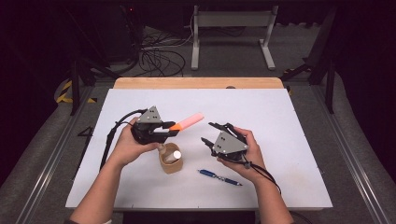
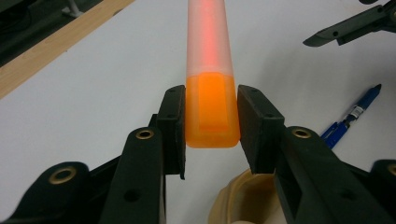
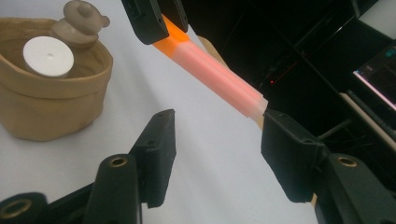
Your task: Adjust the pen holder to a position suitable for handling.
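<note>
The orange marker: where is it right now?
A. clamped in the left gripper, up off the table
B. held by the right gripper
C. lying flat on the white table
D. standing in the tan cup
A: the left gripper pinches the orange marker by its orange end, with the pads pressed on both sides.

My black left gripper holds a marker with an orange body and a translucent pink cap. The holder is tan, the pen blue, the table white.
</note>
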A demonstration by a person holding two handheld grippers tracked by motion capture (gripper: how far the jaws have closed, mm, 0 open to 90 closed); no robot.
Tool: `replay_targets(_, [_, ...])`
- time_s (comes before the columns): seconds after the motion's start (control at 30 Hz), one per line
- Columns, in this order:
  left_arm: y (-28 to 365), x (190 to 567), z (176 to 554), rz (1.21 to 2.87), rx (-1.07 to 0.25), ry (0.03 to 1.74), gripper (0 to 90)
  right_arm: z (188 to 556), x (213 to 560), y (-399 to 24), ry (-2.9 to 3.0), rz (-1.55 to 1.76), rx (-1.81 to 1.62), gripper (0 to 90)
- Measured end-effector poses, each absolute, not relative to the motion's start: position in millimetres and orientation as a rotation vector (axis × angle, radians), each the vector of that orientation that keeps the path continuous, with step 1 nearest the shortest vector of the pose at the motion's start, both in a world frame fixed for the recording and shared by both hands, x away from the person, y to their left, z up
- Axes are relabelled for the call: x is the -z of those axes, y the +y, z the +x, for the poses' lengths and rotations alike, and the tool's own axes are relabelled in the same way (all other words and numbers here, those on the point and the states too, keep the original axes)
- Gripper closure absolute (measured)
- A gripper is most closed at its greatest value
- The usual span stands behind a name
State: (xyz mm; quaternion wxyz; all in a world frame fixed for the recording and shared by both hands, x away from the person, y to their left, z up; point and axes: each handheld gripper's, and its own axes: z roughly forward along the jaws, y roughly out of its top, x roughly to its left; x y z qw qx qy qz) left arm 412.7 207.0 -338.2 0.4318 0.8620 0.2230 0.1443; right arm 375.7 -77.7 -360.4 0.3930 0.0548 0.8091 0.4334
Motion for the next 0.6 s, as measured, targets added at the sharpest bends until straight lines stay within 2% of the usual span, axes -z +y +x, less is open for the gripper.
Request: replay_targets(0.6, [189, 329, 404, 2.237, -0.324, 0.544, 64.7, 367, 361, -70, 1.957, -0.011, -0.992, 52.1])
